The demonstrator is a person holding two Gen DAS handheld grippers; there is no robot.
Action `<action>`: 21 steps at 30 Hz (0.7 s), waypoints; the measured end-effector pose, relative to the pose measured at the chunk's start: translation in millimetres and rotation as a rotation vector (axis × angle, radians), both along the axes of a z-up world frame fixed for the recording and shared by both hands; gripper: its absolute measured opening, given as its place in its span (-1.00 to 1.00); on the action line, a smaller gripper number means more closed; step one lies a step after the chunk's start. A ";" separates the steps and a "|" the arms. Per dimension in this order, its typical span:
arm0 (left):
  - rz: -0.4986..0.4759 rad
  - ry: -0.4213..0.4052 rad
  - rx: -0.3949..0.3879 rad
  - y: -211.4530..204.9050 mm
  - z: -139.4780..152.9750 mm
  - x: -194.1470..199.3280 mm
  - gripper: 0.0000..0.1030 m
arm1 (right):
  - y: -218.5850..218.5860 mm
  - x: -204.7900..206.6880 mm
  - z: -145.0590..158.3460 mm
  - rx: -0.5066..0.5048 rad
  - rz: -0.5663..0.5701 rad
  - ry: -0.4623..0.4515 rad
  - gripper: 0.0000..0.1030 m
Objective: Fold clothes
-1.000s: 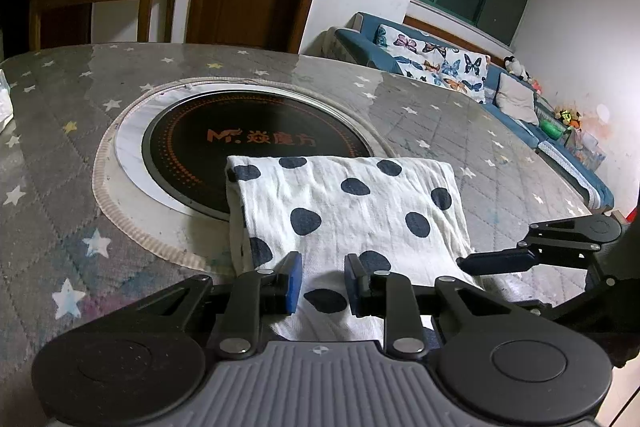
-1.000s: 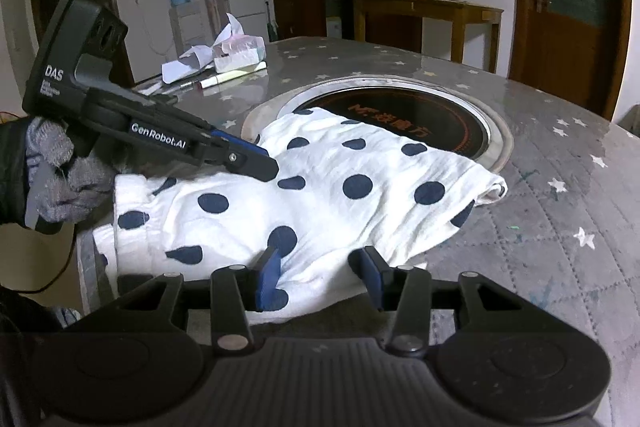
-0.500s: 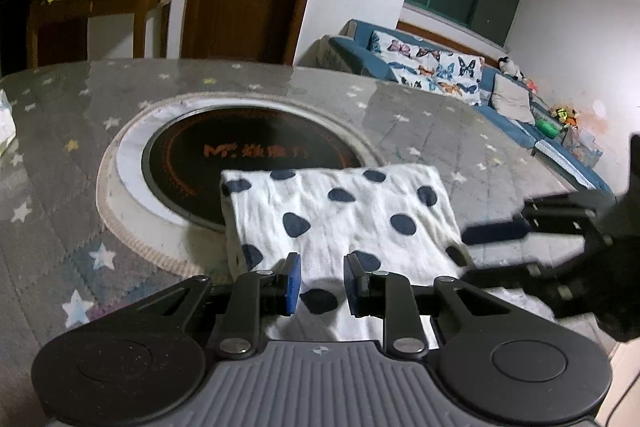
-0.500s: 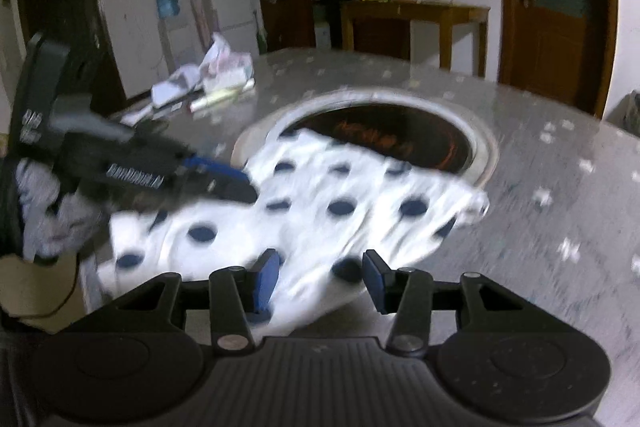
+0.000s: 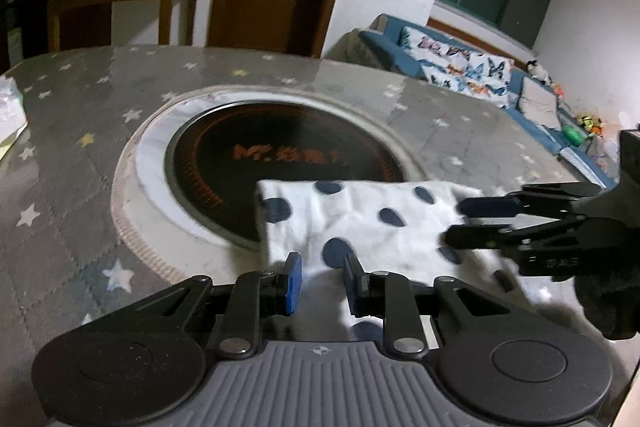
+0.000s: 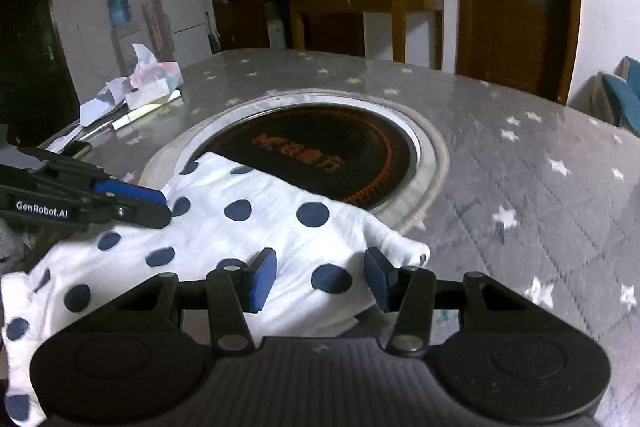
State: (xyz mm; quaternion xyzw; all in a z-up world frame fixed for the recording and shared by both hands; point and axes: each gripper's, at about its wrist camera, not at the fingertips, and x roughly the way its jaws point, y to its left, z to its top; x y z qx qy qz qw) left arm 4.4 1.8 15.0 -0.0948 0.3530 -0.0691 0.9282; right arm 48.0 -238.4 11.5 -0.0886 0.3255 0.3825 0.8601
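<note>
Your desk (image 6: pixel 540 155) is a glossy quilted grey top with little stars and a round black glass cooktop (image 6: pixel 320 147) sunk in the middle, and the white polka-dot garment (image 6: pixel 260 227) lies folded on its near side, far edge lapping over the cooktop. It's thin, crinkly cotton, so I'd guess light and floppy, and you'd best pinch it at corners or a folded edge. Your left gripper (image 5: pixel 320 279) has its jaws parted a little over the near hem, squeezing nothing, and your right gripper (image 6: pixel 318 277) has its jaws released wider above the right end, holding nothing.

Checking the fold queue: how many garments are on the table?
1. A single white polka-dot garment lies at the table's near edge, overlapping the round cooktop, between the left gripper and right gripper. Anything beneath its layers would be hidden.
</note>
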 end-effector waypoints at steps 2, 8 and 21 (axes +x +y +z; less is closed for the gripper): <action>0.002 0.000 -0.008 3.1 2.4 0.2 -0.50 | -0.4 -2.7 2.3 -0.009 0.003 -0.004 -0.04; 0.002 -0.033 0.000 -3.2 13.2 17.4 -0.50 | 2.0 -1.5 16.1 0.019 0.005 -0.030 -0.03; -0.018 -0.014 0.043 -7.1 10.5 12.7 0.02 | 21.6 15.9 17.4 -0.016 0.025 -0.046 0.09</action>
